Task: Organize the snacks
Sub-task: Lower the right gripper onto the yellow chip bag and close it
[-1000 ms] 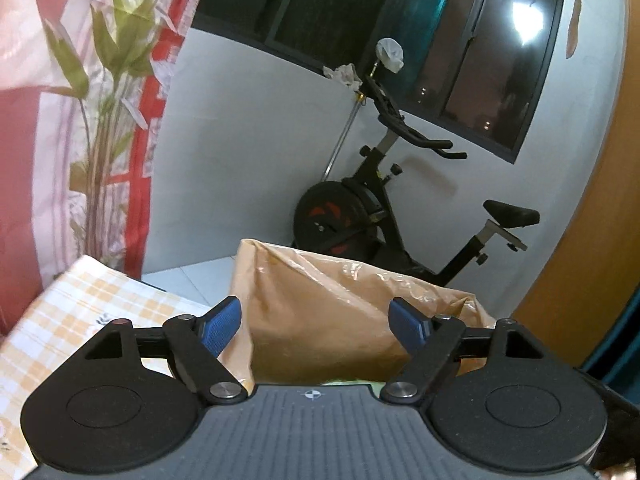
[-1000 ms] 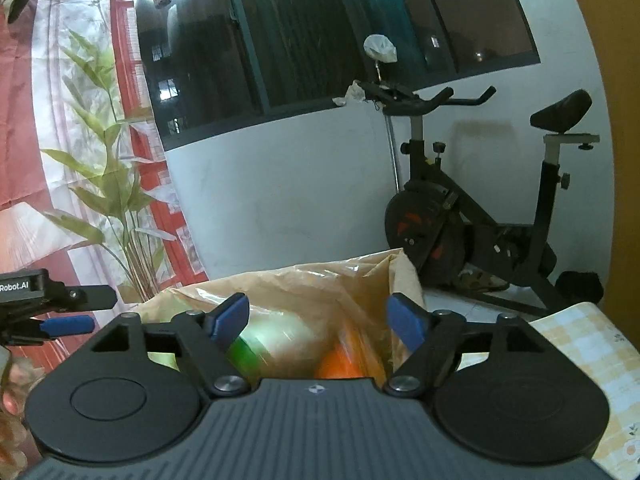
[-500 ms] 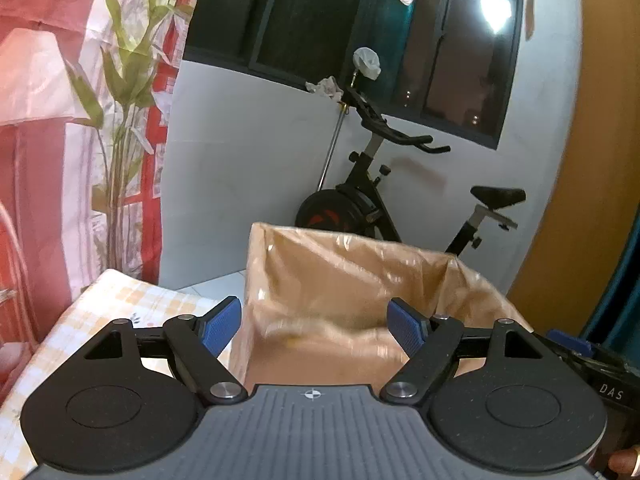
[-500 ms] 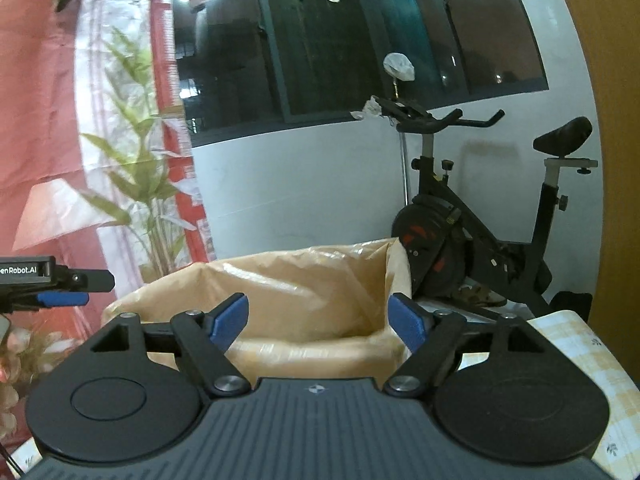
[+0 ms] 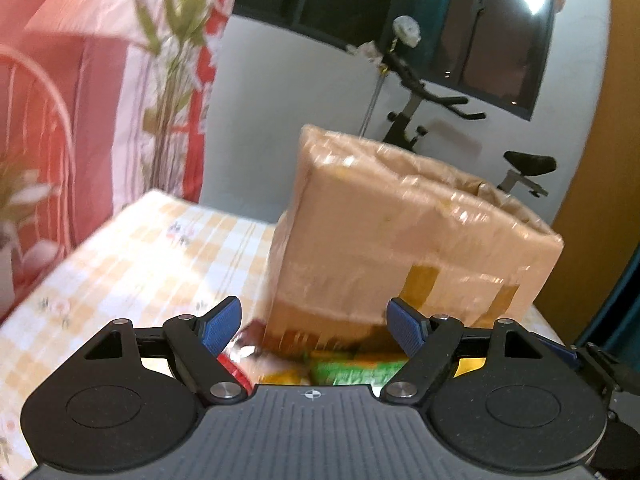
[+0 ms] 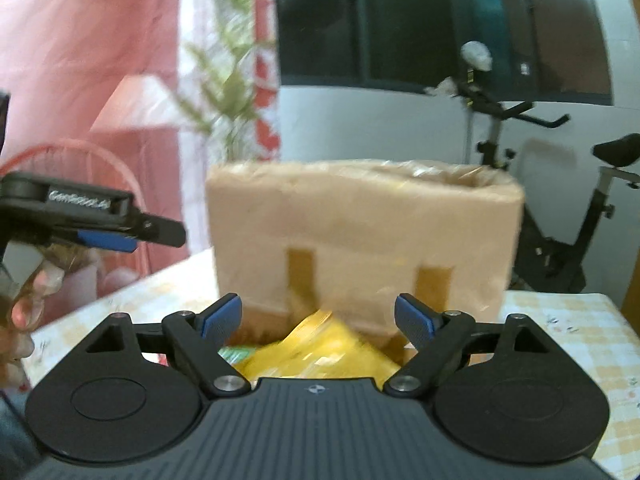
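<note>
Hovering wide open and empty, the left gripper (image 5: 314, 326) and right gripper (image 6: 318, 316) are facing the snacks (image 6: 316, 344) at lower centre before the box (image 6: 362, 236) on the desk (image 5: 132, 256), so lowering squarely over one packet seems wisest.

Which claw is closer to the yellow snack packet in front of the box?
Right. The right claw hangs open directly over the crinkly yellow snack packet. The left claw, also open, sits further left, above a green packet and a red one.
</note>
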